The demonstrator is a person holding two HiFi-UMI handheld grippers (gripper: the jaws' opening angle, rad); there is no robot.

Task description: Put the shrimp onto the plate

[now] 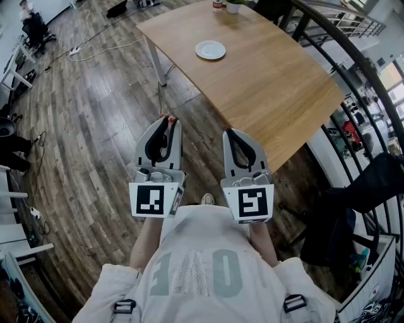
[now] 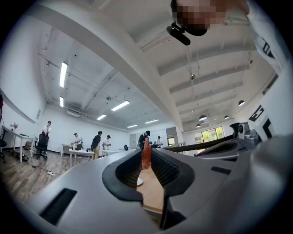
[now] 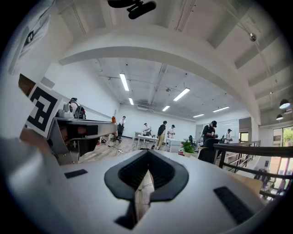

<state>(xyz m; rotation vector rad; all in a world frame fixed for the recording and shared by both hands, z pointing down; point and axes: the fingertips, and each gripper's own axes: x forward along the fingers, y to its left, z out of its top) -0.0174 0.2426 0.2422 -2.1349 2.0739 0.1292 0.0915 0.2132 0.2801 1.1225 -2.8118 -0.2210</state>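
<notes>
A small orange shrimp (image 2: pixel 146 154) stands pinched between the tips of my left gripper (image 2: pixel 146 161), which is shut on it. In the head view the shrimp (image 1: pixel 166 117) peeks out at the tip of my left gripper (image 1: pixel 169 121), held over the floor short of the wooden table (image 1: pixel 265 82). The white plate (image 1: pixel 210 49) lies empty on the table's far half; a sliver of the plate (image 2: pixel 138 182) shows below the shrimp. My right gripper (image 1: pixel 228 133) hangs beside the left, shut with nothing in it (image 3: pixel 147 155). The right gripper view shows the left gripper (image 3: pixel 78 132) and its shrimp (image 3: pixel 113 119).
A potted plant (image 1: pixel 233 5) and a small jar stand at the table's far edge. A black curved railing (image 1: pixel 353 60) runs along the right. Cables (image 1: pixel 95 47) trail over the wood floor on the left. Several people work at distant desks (image 2: pixel 87 144).
</notes>
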